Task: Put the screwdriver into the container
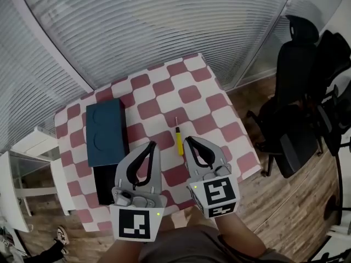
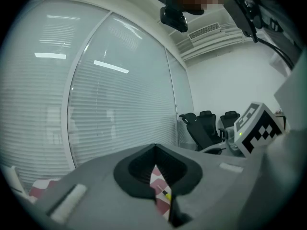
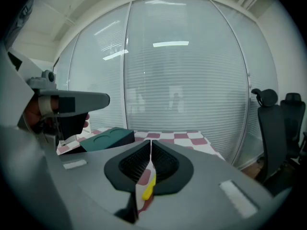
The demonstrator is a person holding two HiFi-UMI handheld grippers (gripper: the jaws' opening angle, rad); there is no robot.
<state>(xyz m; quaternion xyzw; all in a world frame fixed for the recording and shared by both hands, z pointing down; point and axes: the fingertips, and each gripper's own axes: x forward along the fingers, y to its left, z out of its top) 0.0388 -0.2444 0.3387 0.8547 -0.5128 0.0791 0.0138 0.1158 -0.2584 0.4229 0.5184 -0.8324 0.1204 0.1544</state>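
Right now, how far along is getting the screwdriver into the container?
Done: nothing yet. The screwdriver lies on the table, apart from the container. In hand: nothing. The left gripper and right gripper are both shut and empty, tips either side of the screwdriver. Left: open, grasp it, carry it over, release it inside.

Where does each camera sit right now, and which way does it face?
Head view: on the person's head, facing steeply down at the checkered table, container and screwdriver; shows the left gripper and right gripper.
Left gripper view: rides the left gripper, facing along its closed jaws toward the blinds; the right gripper's marker cube shows at right.
Right gripper view: rides the right gripper, facing across the table toward the blinds; the left gripper shows at left.
Shared: both gripper views show the screwdriver through the gap below their jaw tips.
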